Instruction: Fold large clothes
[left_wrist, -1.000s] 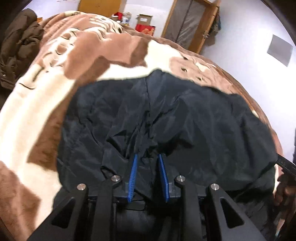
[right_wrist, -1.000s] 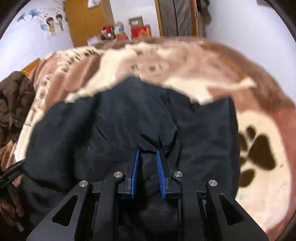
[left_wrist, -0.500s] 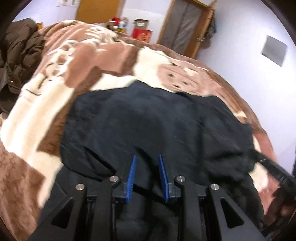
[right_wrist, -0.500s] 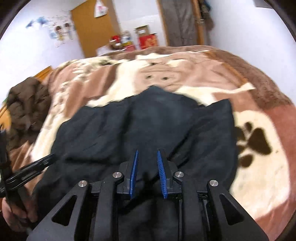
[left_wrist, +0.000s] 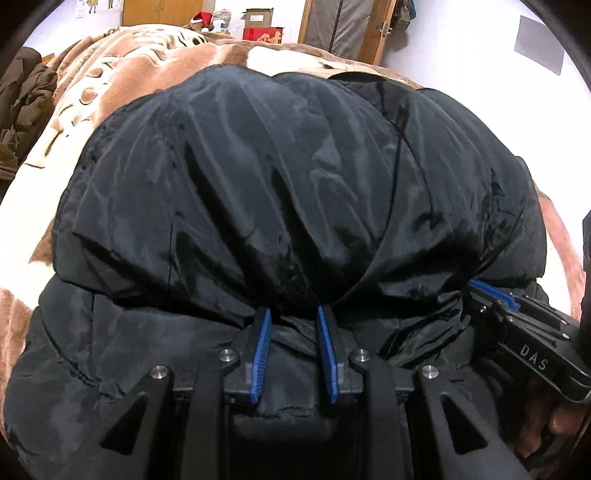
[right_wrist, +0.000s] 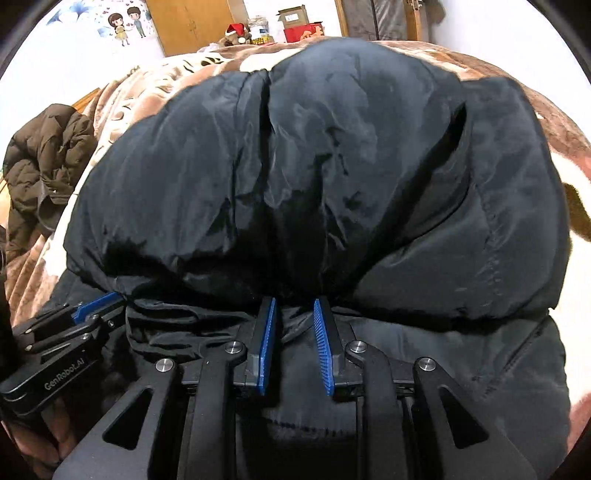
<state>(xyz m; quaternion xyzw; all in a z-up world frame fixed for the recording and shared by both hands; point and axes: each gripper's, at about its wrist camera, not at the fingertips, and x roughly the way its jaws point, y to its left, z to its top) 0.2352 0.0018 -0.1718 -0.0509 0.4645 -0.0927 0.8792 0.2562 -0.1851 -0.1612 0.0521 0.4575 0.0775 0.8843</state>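
Now the black jacket (left_wrist: 295, 177) lies on the brown-and-cream blanket (left_wrist: 122, 85), folded over on itself into a puffed bundle whose long axis runs across both views, its folded-over edge toward the cameras. Both tools point steeply down at that near edge, side by side: the left gripper (left_wrist: 294, 325) and right gripper (right_wrist: 294, 314) each stand narrow, blue pads pinching a bunch of the fabric. A brown coat (right_wrist: 44, 162) lies at the blanket's left edge.
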